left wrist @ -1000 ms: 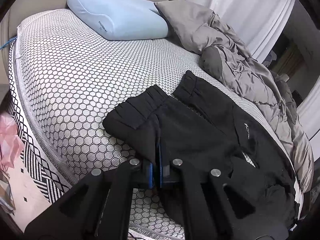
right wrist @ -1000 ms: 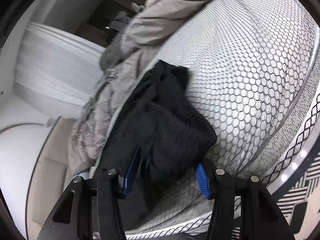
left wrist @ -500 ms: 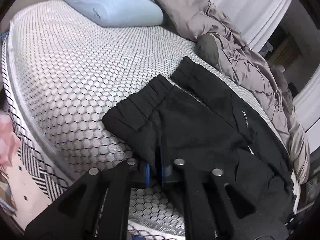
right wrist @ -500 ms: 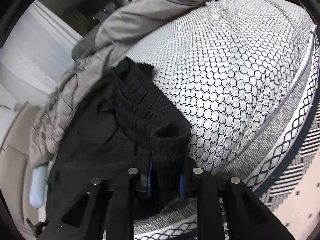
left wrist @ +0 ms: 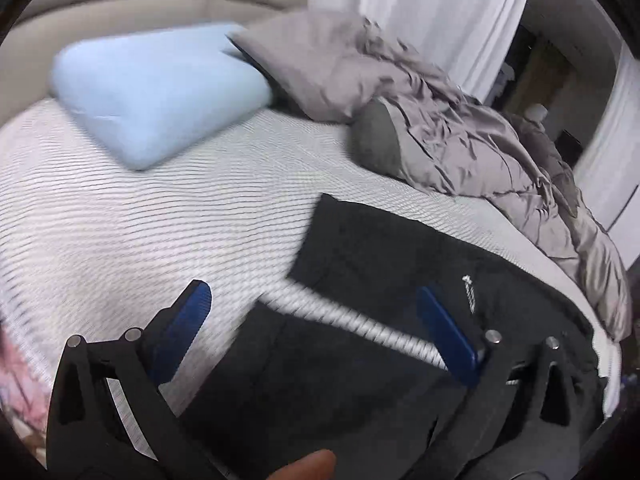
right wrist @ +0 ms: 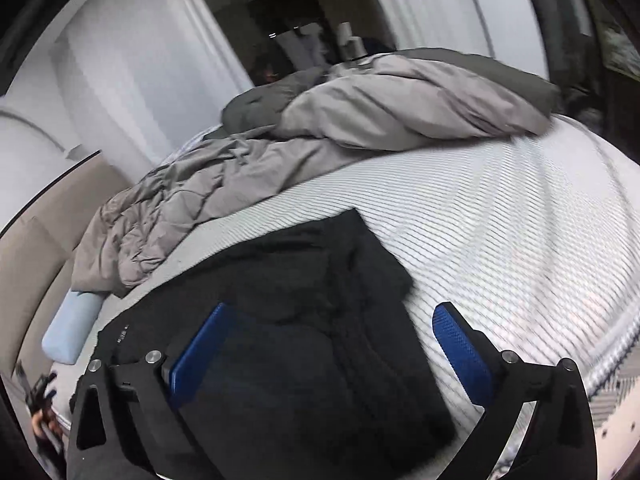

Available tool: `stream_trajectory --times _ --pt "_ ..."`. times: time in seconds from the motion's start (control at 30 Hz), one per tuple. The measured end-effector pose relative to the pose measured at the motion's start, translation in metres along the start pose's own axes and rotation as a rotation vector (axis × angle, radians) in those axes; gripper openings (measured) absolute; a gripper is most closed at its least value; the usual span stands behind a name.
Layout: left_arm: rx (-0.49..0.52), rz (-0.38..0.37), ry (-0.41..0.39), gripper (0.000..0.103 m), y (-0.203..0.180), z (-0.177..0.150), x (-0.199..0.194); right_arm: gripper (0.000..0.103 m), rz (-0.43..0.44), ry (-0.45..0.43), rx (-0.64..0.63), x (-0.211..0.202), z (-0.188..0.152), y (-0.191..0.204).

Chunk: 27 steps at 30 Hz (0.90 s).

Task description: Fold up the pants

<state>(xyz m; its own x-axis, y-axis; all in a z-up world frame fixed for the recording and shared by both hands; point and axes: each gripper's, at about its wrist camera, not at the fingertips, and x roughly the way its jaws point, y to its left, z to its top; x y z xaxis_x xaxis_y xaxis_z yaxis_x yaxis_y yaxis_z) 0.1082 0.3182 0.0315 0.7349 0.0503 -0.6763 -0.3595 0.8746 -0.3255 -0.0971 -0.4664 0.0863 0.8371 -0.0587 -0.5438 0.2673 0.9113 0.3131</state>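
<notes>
The black pants (left wrist: 384, 256) lie on the white patterned mattress (left wrist: 140, 220), spread across its near side. They also show in the right wrist view (right wrist: 304, 304). My left gripper (left wrist: 312, 300) is open with blue pads (left wrist: 184, 328), raised above the pants and holding nothing. My right gripper (right wrist: 332, 320) is open above the pants, with one blue pad (right wrist: 200, 356) over the fabric and the other (right wrist: 460, 348) over the mattress. Both views are motion-blurred.
A light blue pillow (left wrist: 160, 92) lies at the head of the bed. A crumpled grey duvet (left wrist: 460, 136) runs along the far side, also in the right wrist view (right wrist: 320, 140). White curtains (left wrist: 420, 12) hang behind. The mattress edge (right wrist: 612, 360) is near the right.
Both grippers were shut on the pants' fabric half a second ago. Both have opened, let go and lifted away. The pants now lie flatter on the mattress.
</notes>
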Motion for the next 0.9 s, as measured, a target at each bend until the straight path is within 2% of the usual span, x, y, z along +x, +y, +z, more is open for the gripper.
stream_trajectory --times 0.07,0.13,0.27,0.37,0.4,0.47,0.53,0.6,0.7,0.77,0.87,0.9 --pt "-0.019 -0.035 0.109 0.102 -0.001 0.018 0.046 0.103 0.046 0.051 0.015 0.032 0.014 0.004" --pt "-0.038 -0.005 0.195 0.102 -0.003 0.030 0.090 0.103 0.083 0.100 0.038 0.058 0.023 0.002" --pt "0.010 0.054 0.312 0.102 -0.006 0.036 0.148 0.103 0.069 0.173 0.081 0.106 0.033 -0.006" --pt "0.056 0.093 0.364 0.099 -0.011 0.037 0.174 0.103 0.032 0.178 0.091 0.126 0.037 -0.017" --pt "0.074 0.098 0.370 0.097 -0.013 0.036 0.178 0.103 0.007 0.184 0.099 0.131 0.040 -0.021" --pt "0.135 0.106 0.374 0.077 -0.021 0.041 0.184 0.103 -0.047 0.197 0.127 0.142 0.046 -0.034" --pt "0.172 0.119 0.354 0.047 -0.026 0.043 0.182 0.099 -0.054 0.211 0.151 0.156 0.051 -0.045" --pt "0.188 0.101 0.336 0.035 -0.031 0.043 0.179 0.091 -0.036 0.231 0.172 0.169 0.055 -0.053" --pt "0.210 0.126 0.278 0.033 -0.032 0.053 0.173 0.083 0.002 0.271 0.192 0.198 0.064 -0.054" --pt "0.205 0.148 0.231 0.033 -0.030 0.054 0.165 0.082 -0.004 0.304 0.161 0.216 0.070 -0.050" --pt "0.170 0.150 0.229 0.033 -0.018 0.066 0.166 0.082 0.018 0.388 0.166 0.238 0.076 -0.047" --pt "0.175 0.152 0.236 0.034 -0.017 0.066 0.169 0.082 0.029 0.389 0.161 0.241 0.077 -0.047"
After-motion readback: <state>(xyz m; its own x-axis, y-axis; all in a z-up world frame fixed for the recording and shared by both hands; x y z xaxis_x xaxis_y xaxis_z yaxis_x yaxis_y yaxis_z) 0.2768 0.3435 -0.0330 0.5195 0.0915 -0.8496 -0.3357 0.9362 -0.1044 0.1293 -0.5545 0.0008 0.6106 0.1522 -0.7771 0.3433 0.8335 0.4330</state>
